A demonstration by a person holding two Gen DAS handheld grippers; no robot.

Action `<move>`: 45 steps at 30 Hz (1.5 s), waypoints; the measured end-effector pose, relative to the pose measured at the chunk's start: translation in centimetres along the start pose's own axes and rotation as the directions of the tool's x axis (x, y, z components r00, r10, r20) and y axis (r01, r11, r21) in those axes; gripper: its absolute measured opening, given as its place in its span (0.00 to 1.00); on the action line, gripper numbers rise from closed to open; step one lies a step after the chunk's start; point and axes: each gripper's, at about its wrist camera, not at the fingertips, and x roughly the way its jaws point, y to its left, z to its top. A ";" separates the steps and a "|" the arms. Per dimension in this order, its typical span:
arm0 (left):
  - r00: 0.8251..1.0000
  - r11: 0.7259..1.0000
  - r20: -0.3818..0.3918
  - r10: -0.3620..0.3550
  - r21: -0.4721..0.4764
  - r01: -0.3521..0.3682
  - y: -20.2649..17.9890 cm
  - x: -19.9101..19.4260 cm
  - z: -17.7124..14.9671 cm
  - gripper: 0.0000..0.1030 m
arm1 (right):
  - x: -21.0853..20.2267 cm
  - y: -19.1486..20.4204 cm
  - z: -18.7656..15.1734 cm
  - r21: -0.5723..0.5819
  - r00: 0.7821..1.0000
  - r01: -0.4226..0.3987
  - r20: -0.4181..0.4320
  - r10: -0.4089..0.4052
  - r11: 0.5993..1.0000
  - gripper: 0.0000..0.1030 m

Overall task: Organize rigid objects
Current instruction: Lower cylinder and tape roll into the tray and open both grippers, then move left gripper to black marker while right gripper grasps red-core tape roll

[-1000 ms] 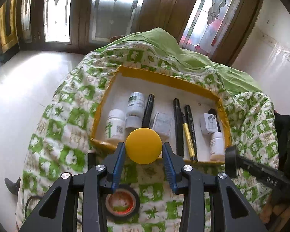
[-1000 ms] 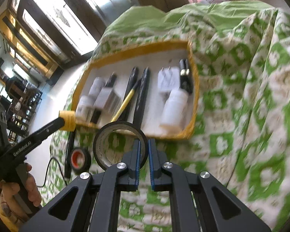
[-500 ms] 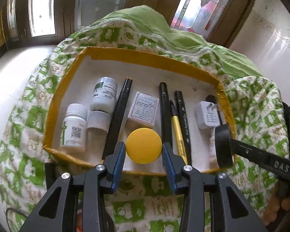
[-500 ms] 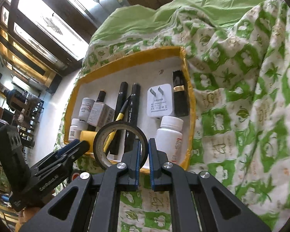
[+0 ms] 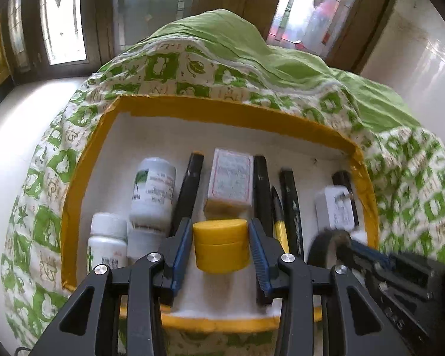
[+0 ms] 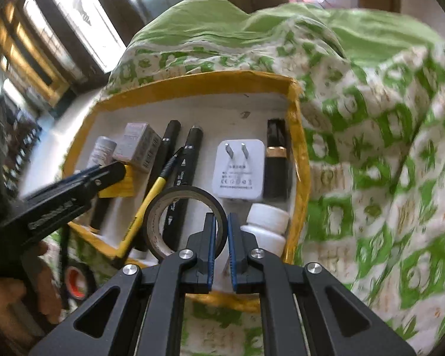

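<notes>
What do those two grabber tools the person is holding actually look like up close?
Both are matte black plastic frames with triangular cut-outs and round silver screws. The left gripper and right gripper each end in two black fingers lined with ribbed blue rubber pads. White lettering, too blurred to read, marks one handle. A bare hand shows, no sleeve visible.

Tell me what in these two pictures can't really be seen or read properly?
- White bottle: right view, its lower body sits behind the right gripper holding the black tape roll.
- Charger label: too small to read.
- Red tape roll: right view, partly behind the left gripper's arm.
- Yellow jar: left view, whether it touches the tray floor is unclear.
- Tablecloth: blurred.
</notes>
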 end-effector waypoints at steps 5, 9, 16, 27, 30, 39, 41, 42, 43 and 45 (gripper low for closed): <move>1.000 0.999 -0.019 0.002 0.038 -0.001 0.0 -0.4 -1.2 0.39 | 0.1 2.1 -0.3 -0.171 0.989 0.146 0.047 -0.139 0.975 0.07; 0.999 0.999 -0.014 -0.030 0.014 0.030 0.3 -1.5 -1.6 0.39 | 0.4 3.2 -1.1 -0.266 0.977 0.212 0.073 -0.200 0.940 0.08; 0.999 0.999 0.030 -0.046 -0.004 0.046 1.8 -5.8 -4.0 0.52 | -0.2 2.6 -1.9 -0.224 0.989 0.142 0.076 -0.128 0.964 0.11; 0.993 0.965 0.098 0.069 -0.259 -0.041 10.7 -11.7 -13.4 0.54 | -6.3 4.2 -6.1 -0.145 0.980 -0.008 0.197 0.037 0.989 0.41; 0.995 0.959 0.066 0.080 -0.276 -0.059 10.6 -11.0 -14.0 0.54 | -6.5 4.6 -8.6 -0.108 0.984 -0.090 0.145 0.105 0.990 0.49; 0.982 0.960 0.097 0.160 -0.249 -0.131 10.2 -11.5 -14.0 0.54 | -4.3 6.8 -12.4 -0.077 0.978 -0.206 -0.017 0.206 0.975 0.53; 0.982 0.956 0.098 0.164 -0.262 -0.133 10.6 -11.4 -14.0 0.54 | -4.0 6.9 -12.2 -0.041 0.966 -0.256 -0.041 0.254 0.966 0.47; 0.981 0.954 0.096 0.166 -0.267 -0.135 10.7 -11.4 -14.0 0.54 | -3.7 7.0 -12.0 -0.023 0.958 -0.284 -0.054 0.282 0.959 0.42; 0.981 0.952 0.094 0.168 -0.272 -0.137 10.7 -11.3 -14.0 0.54 | -3.4 7.3 -11.8 -0.017 0.954 -0.294 -0.064 0.293 0.956 0.39; 0.981 0.950 0.093 0.170 -0.281 -0.138 10.9 -11.3 -14.0 0.54 | -2.8 8.3 -11.3 -0.022 0.948 -0.308 -0.083 0.306 0.951 0.38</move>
